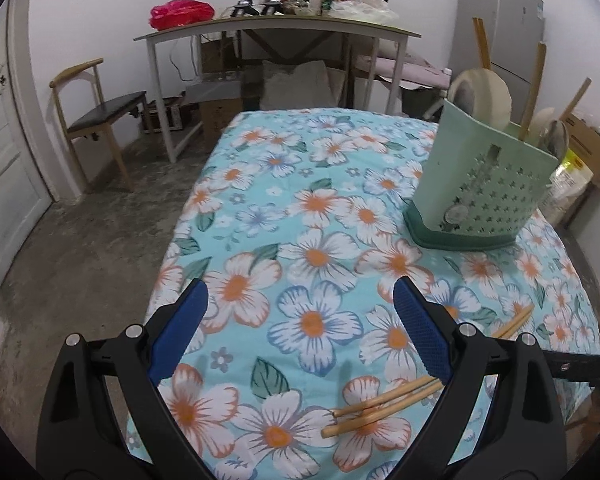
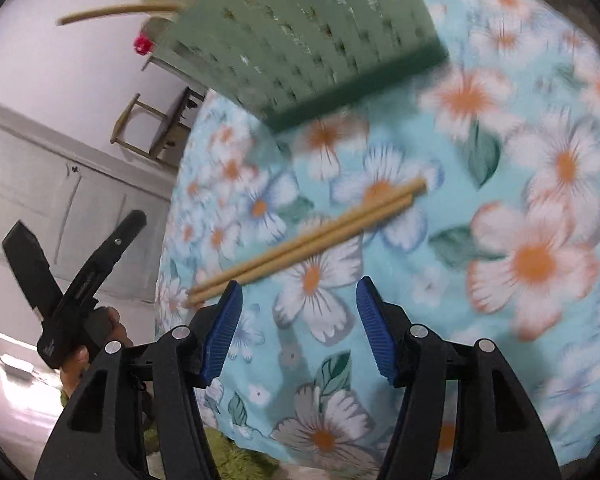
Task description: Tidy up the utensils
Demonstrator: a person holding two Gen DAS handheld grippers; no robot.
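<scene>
Lying on the floral tablecloth (image 1: 316, 208) are two chopsticks (image 1: 384, 404), pale bamboo-coloured, straight, side by side and touching along their length; in the left wrist view they pass beneath the right finger of the left gripper (image 1: 300, 312), near the table's front edge. One green utensil holder (image 1: 476, 184) stands upright further back toward the right, a perforated plastic basket with star-shaped holes on a darker green base. Inside it stand about four more chopsticks, leaning at different angles, together with what look like two or three pale spoons or ladles; the exact count is hard to make out. Both tools have blue ribbed pads on black arms. The left gripper's jaws stand wide with nothing between them but cloth. The right gripper (image 2: 300, 320) hovers over the cloth just short of the pair of chopsticks, jaws parted and gripping nothing. A hand (image 2: 100, 340) holding the other tool shows at the left of the right wrist view.
</scene>
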